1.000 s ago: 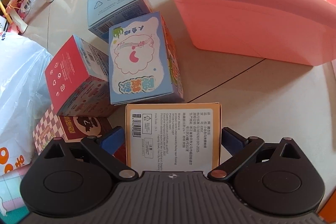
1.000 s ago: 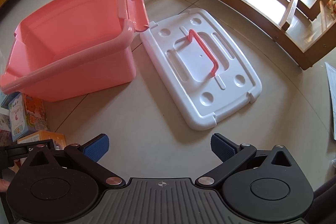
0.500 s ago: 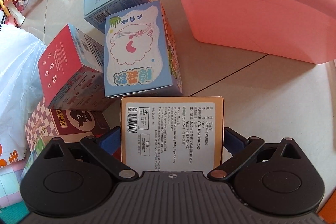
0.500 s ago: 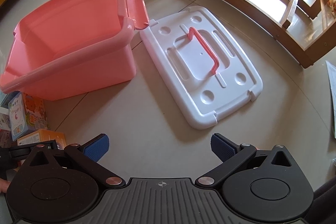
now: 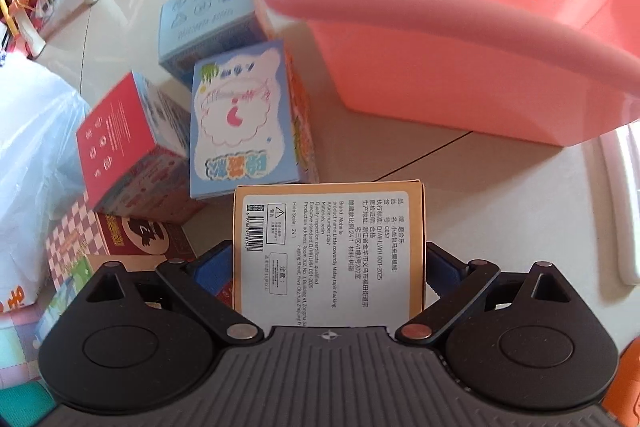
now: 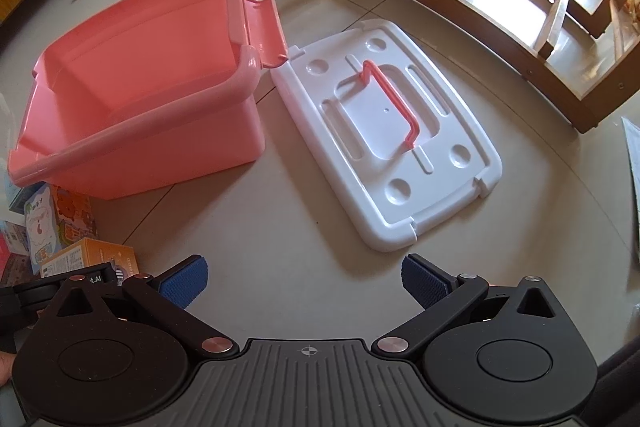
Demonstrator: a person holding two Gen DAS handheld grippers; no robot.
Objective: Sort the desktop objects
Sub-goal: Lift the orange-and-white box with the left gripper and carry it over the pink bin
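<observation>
Clamping orange box (image 5: 328, 247) beside pink bin (image 5: 460, 39).

five boxes (image 5: 244, 123), one pink bin (image 6: 136, 107), one white lid (image 6: 392, 143)

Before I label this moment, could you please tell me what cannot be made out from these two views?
- Left wrist view: the pink bin's interior is hidden behind its near wall.
- Left wrist view: the blue-grey box is motion-blurred, so its print is unreadable.
- Left wrist view: the checkered box is partly covered by the red box and the left gripper.
- Right wrist view: the orange box is partly hidden by the left gripper's body.
</observation>
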